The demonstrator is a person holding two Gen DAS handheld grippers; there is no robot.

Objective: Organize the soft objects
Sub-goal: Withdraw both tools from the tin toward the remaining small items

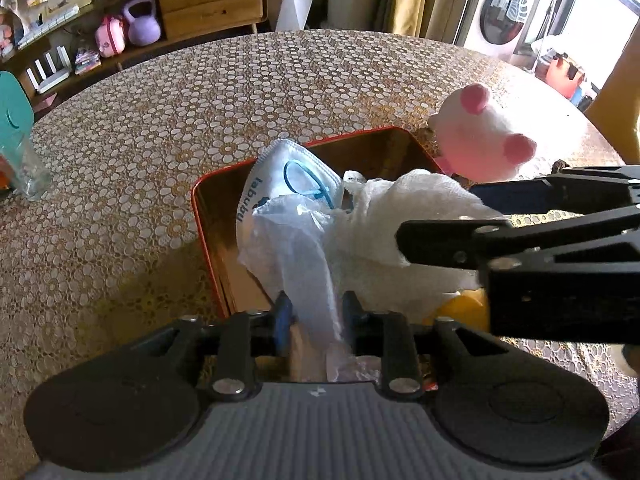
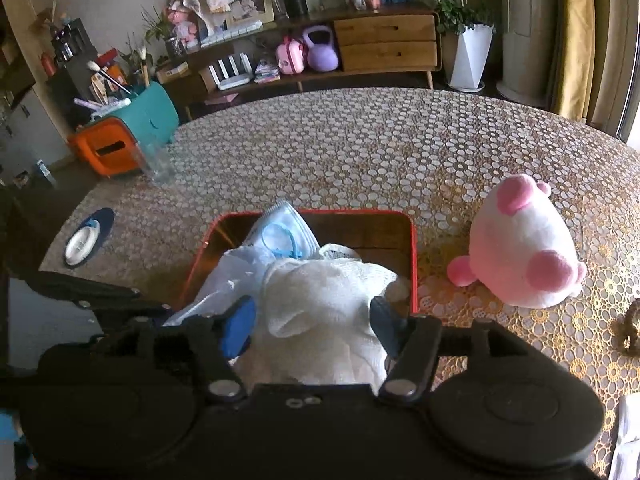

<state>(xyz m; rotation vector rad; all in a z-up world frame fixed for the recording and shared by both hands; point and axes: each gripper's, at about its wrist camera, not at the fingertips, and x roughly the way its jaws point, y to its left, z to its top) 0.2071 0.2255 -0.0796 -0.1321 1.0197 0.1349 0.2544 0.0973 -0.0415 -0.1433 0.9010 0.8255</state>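
- White cloth (image 2: 320,300) lies bunched up in a red-rimmed box (image 2: 414,256) on the table, and part of it hangs over the near edge.
- Just left of the cloth, a thin clear plastic bag (image 1: 292,240) droops over the same edge.
- Behind them, a white face mask (image 1: 280,176) with blue loops leans in the box.
- Right gripper (image 2: 312,320) hangs over the cloth, its blue pads apart on each side and not squeezing it.
- Left gripper (image 1: 316,316) has its jaws a little apart, with the bag hanging loose between them.
- A white and pink plush toy (image 2: 524,244) sits on the flowery tablecloth (image 2: 360,152), just right of the box.
- A clear glass (image 2: 158,164) stands far off to the left.
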